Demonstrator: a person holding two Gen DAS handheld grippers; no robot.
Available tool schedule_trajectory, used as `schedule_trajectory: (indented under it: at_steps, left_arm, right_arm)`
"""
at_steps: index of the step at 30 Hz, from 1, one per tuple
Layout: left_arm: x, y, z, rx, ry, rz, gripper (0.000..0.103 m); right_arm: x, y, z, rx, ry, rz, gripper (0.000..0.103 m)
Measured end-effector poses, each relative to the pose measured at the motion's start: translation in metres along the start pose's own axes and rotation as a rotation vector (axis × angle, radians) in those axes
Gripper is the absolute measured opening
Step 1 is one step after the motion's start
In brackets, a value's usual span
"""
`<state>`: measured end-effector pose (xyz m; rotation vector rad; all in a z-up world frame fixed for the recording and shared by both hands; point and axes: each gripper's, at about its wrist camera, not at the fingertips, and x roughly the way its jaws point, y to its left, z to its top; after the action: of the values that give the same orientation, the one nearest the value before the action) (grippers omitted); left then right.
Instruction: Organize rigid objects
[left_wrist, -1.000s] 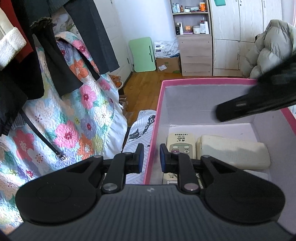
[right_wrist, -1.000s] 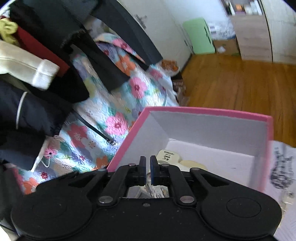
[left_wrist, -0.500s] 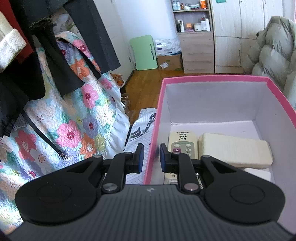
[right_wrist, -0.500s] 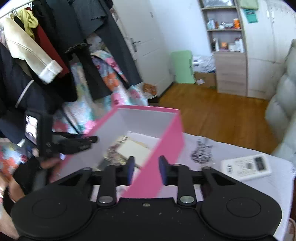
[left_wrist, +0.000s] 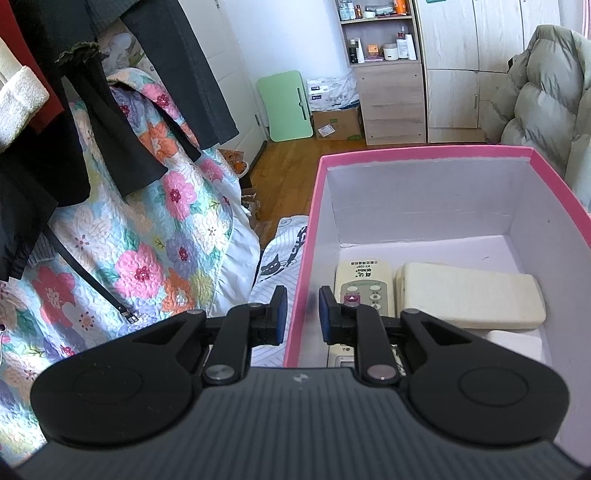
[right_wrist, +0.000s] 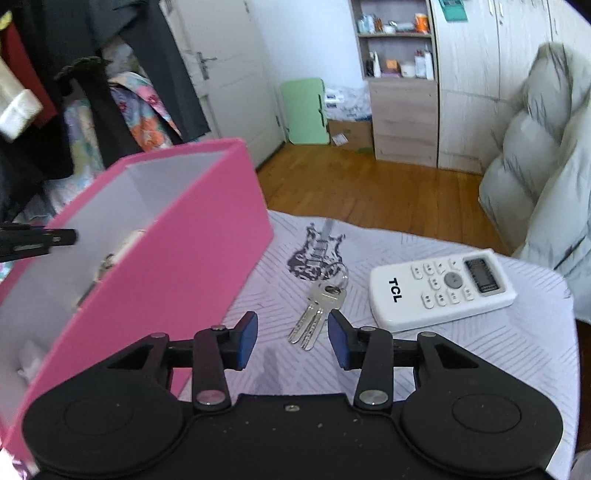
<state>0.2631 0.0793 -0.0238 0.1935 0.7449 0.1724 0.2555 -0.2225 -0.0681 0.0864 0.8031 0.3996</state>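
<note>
A pink box (left_wrist: 424, 153) with a white inside holds a beige remote (left_wrist: 364, 282), a cream block (left_wrist: 469, 301) and a white item (left_wrist: 513, 341). My left gripper (left_wrist: 302, 315) straddles the box's left wall, fingers a little apart, one each side of it. In the right wrist view the box (right_wrist: 192, 266) stands at the left on a patterned cloth. A bunch of keys (right_wrist: 317, 314) and a white TCL remote (right_wrist: 441, 293) lie on the cloth. My right gripper (right_wrist: 292, 341) is open and empty, just short of the keys.
Hanging dark clothes (left_wrist: 92, 129) and a floral quilt (left_wrist: 147, 240) lie to the left. A grey padded jacket (right_wrist: 546, 166) is at the right. A wooden shelf unit (right_wrist: 402, 92) and a green folding board (right_wrist: 304, 110) stand across the wood floor.
My right gripper has pulled out of the box, swung right over the cloth and opened wide. The left gripper has stayed at the box wall.
</note>
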Motion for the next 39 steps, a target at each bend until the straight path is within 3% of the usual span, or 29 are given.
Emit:
schedule_trajectory:
  at_steps: [5, 8, 13, 14, 15, 16, 25, 32, 39]
  left_arm:
    - [-0.001, 0.001, 0.000, 0.000, -0.004, -0.004, 0.019]
    - [-0.001, 0.000, 0.001, 0.003, -0.009, -0.007, 0.019]
    - [-0.001, 0.002, 0.000, -0.002, -0.018, -0.010, 0.019]
    - [-0.001, 0.002, 0.000, -0.002, -0.019, -0.010, 0.019]
    - [-0.001, 0.002, 0.000, -0.002, -0.019, -0.010, 0.019]
    - [-0.002, 0.002, 0.000, -0.002, -0.018, -0.011, 0.019]
    - [-0.002, 0.001, 0.000, -0.001, -0.018, -0.003, 0.019]
    - [-0.001, -0.001, 0.002, -0.009, -0.003, 0.013, 0.019]
    - [-0.001, -0.001, 0.001, -0.006, -0.002, 0.004, 0.017]
  right_arm:
    - [0.036, -0.001, 0.004, -0.002, 0.042, -0.046, 0.049]
    - [0.047, 0.003, 0.008, -0.034, -0.004, -0.077, 0.057]
    - [0.058, 0.011, 0.009, -0.115, -0.066, -0.149, 0.055]
    - [0.058, 0.011, 0.009, -0.120, -0.078, -0.144, 0.042]
    - [0.057, 0.010, 0.008, -0.108, -0.085, -0.137, 0.016]
    - [0.056, 0.009, 0.008, -0.097, -0.090, -0.145, 0.004]
    - [0.019, 0.003, 0.006, 0.003, -0.150, -0.083, 0.004]
    - [-0.034, 0.024, 0.005, -0.055, -0.248, 0.014, 0.004]
    - [-0.086, 0.055, 0.015, -0.105, -0.346, 0.057, 0.004]
